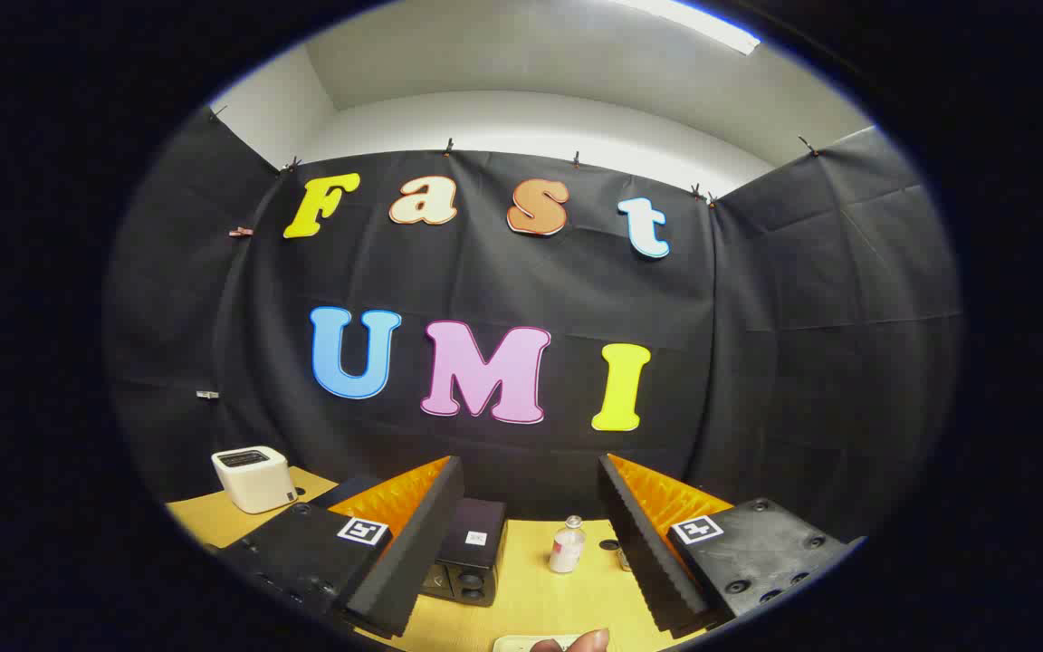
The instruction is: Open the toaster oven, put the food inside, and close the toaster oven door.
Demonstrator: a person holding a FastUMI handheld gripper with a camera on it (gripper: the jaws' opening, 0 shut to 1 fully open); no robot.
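Observation:
My gripper is held above the wooden table, open, with nothing between its fingers. A small black toaster oven stands on the table ahead of and below the fingers, partly hidden behind the left finger. I see its top and a face with round knobs; the door's state cannot be told. Close under the gripper, a brownish piece of food lies on a pale plate; only a sliver of each shows.
A small clear bottle with a pale cap stands on the table just right of the oven, near the right finger. A white boxy appliance sits at the table's far left, by the black cloth wall.

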